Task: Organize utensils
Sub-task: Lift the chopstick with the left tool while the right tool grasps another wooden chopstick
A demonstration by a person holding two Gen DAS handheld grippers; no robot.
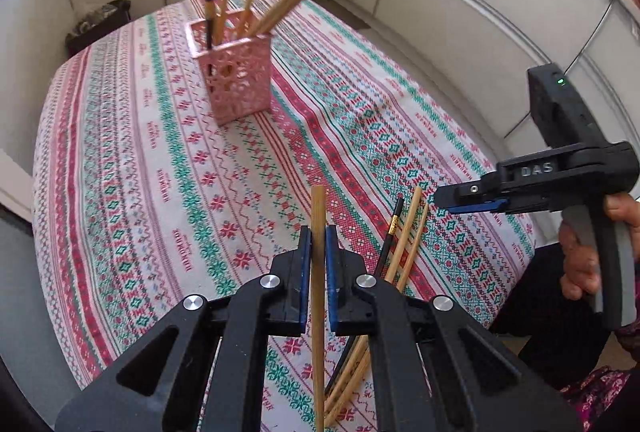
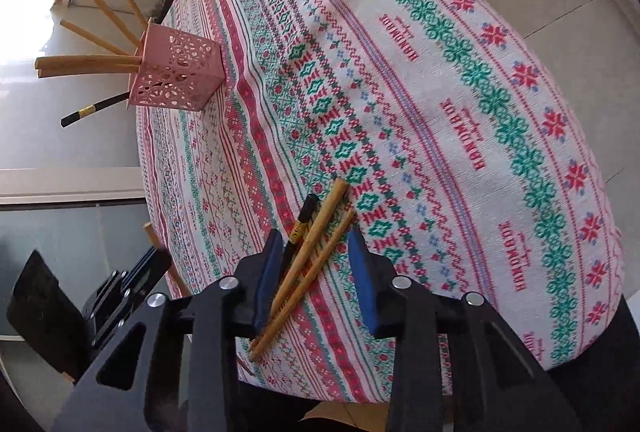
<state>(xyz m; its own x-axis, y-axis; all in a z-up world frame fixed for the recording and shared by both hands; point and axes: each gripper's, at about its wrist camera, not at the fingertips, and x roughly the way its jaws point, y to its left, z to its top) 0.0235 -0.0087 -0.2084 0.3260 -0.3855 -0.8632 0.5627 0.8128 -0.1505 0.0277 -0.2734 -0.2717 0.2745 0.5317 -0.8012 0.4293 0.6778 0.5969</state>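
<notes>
Your left claw (image 1: 319, 246) is clamped on one light bamboo chopstick (image 1: 318, 216); carry it next to the pink holey plastic holder (image 1: 236, 79). Your right claw (image 2: 316, 264) is apart over three chopsticks (image 2: 316, 244) lying on the surface.

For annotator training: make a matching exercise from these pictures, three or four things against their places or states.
Things:
1. left gripper
2. right gripper
3. pink holder
4. black chopstick

States:
A. open, above loose chopsticks
B. upright, with chopsticks standing in it
C. shut on a bamboo chopstick
D. lying on the tablecloth beside two bamboo ones

Pairs: 1-C, 2-A, 3-B, 4-D
</notes>
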